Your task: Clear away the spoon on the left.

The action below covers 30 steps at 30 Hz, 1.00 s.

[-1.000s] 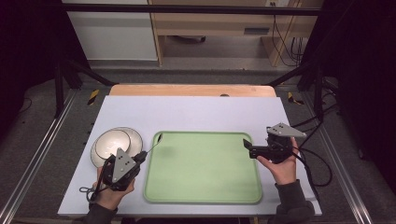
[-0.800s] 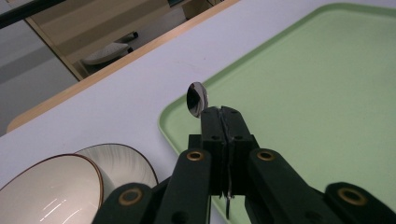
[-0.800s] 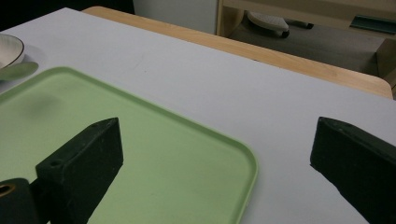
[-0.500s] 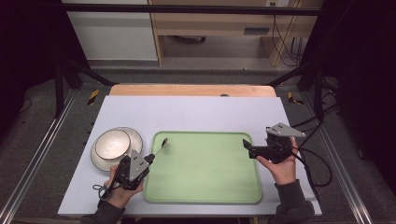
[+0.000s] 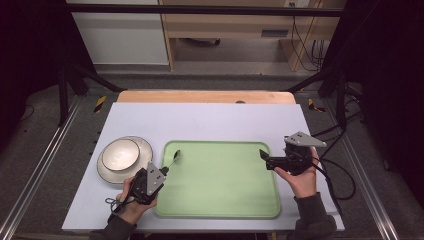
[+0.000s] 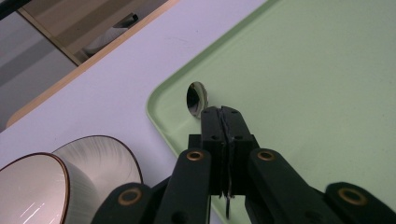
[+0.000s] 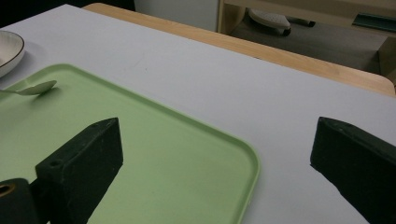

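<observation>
My left gripper (image 5: 161, 171) (image 6: 222, 113) is shut on the handle of a metal spoon (image 5: 175, 156) (image 6: 196, 98). The spoon's bowl hangs over the far left corner of the green tray (image 5: 225, 190) (image 6: 322, 84) (image 7: 149, 154). Just left of that gripper, a white bowl (image 5: 120, 154) (image 6: 25, 189) sits on a white plate (image 5: 142, 146) (image 6: 105, 156). My right gripper (image 5: 266, 159) (image 7: 218, 126) is held at the tray's right edge, open, jaws wide apart with nothing between them. The spoon (image 7: 33, 87) also shows far off in the right gripper view.
The tray lies in the middle of a white tabletop (image 5: 210, 120) with a wooden strip (image 5: 205, 96) along its far edge. Black frame posts (image 5: 62, 75) stand at both sides. Cables (image 5: 340, 170) trail from the right gripper off the table's right side.
My left gripper has moved right from over the bowl to the tray's left edge, carrying the spoon with it. The right gripper has stayed where it was.
</observation>
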Motion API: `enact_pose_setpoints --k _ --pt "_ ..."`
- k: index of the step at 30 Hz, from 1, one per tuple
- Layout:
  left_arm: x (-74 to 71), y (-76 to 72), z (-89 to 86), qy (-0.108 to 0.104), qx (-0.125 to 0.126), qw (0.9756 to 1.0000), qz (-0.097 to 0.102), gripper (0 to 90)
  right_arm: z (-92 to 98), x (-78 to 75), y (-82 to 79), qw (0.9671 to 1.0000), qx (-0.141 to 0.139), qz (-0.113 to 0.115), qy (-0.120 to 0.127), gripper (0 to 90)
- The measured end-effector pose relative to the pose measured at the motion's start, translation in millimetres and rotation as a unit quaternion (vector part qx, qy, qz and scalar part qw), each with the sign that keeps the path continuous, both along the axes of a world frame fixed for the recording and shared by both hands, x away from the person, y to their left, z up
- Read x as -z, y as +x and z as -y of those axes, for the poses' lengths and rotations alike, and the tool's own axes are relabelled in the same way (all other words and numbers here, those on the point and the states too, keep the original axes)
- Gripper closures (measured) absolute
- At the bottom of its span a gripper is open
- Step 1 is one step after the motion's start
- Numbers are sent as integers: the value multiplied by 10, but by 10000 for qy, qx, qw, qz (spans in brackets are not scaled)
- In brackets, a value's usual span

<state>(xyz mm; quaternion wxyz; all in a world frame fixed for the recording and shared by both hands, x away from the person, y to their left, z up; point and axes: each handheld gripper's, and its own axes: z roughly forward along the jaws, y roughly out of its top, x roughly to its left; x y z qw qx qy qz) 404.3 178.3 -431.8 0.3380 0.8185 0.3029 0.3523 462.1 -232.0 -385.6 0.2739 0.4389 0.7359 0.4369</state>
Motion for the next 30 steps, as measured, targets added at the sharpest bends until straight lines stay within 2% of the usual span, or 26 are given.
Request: enact_pose_setpoints --k 2,11,20,30 --pt "-7 -10 11 135 49 9999 -14 888 0 0 0 10000 -2 2 4 27" --pt "28 -78 153 573 142 9981 165 887 -3 1 2 10000 3 -10 15 27" --pt "56 -114 228 807 199 9962 247 884 -5 1 1 10000 1 -15 23 27" --pt "101 -162 318 1195 281 9918 369 877 0 -1 0 10000 -8 -1 6 27"
